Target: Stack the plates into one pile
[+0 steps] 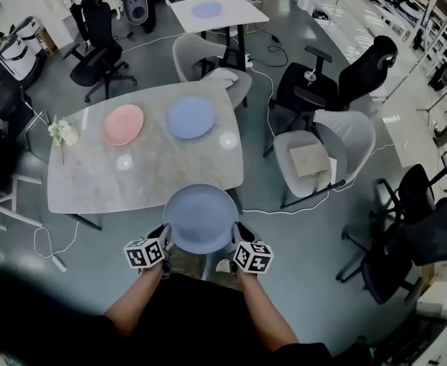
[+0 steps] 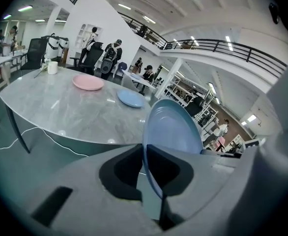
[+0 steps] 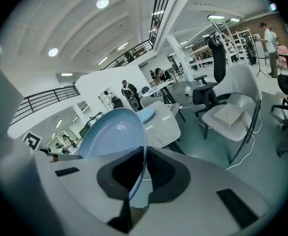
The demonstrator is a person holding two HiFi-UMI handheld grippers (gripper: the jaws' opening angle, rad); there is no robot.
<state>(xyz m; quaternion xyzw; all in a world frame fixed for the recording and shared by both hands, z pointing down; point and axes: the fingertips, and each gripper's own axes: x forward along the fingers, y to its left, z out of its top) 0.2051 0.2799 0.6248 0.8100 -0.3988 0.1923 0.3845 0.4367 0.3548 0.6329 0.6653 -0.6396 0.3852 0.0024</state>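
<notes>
Two plates lie on the desk point(image 1: 147, 175) beyond the jaws: one pink plate point(image 1: 123, 124) and one blue plate point(image 1: 191, 117), near each other but apart. A third, the held plate point(image 1: 200, 218), also blue, spans both grippers. The left gripper point(image 1: 165, 242) and right gripper point(image 1: 239, 244) each have their jaws clamped on its rim, on opposite sides, hiding those edges.

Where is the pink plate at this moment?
In the head view the pink plate lies on the table, left of the blue plate there and right of the flower.
</notes>
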